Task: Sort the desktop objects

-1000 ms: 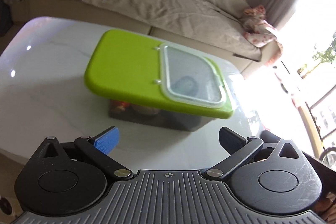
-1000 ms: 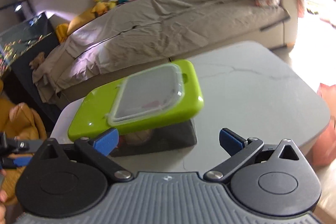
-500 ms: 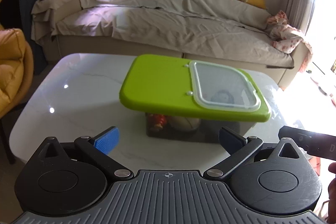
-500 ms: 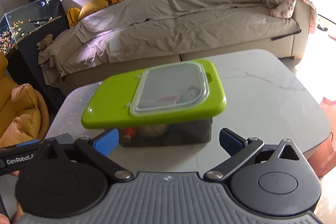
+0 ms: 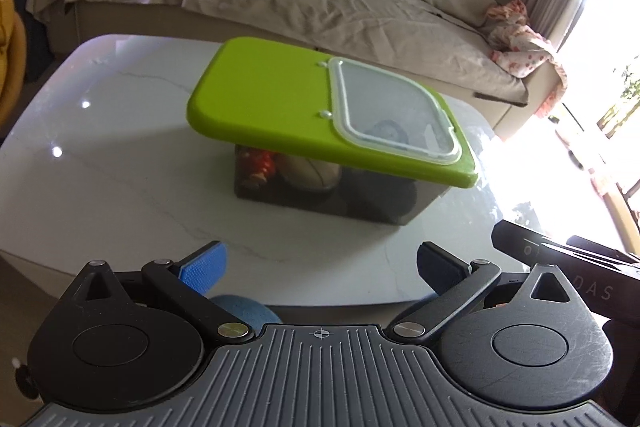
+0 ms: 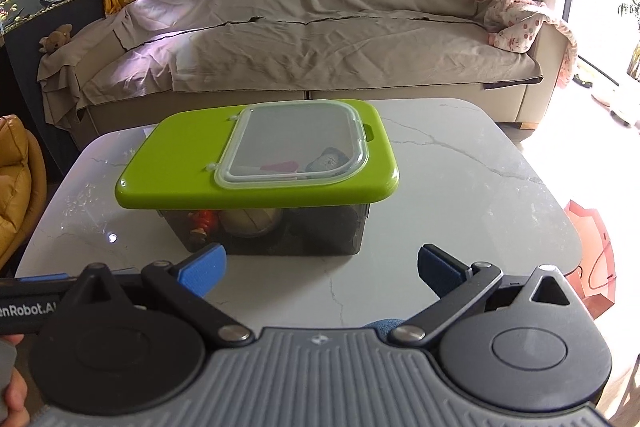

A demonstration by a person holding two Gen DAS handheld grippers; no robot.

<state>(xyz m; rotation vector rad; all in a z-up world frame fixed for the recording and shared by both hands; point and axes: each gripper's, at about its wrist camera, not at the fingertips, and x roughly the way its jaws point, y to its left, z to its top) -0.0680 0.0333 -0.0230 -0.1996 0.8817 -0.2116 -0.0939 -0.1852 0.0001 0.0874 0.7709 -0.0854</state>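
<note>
Left gripper (image 5: pixel 319 269): I have it held back at the near edge of the marble table (image 5: pixel 104 163), jaws spread wide, nothing between them.
Right gripper (image 6: pixel 321 269): same on my other side, jaws released and empty, facing the box squarely.
Storage box (image 6: pixel 264 227): sits mid-table, dark translucent walls, toys already inside, including a red figure (image 6: pixel 203 221) and a tan ball (image 6: pixel 250 221); green lid (image 6: pixel 180 163) laid on top, its clear hatch (image 6: pixel 294 145) closed.
Stage, as I judge it: sorting looks nearly finished; the lid overhangs the tub and may not be seated.
How I'd do it well: bring a gripper to each short end, press the rim down evenly, and keep the tub from sliding on the slick marble.
Only the left view shows: the lid tilted and skewed over the tub.
Only the right view shows: the notch at the lid's right end, and a pink item under the hatch.
</note>
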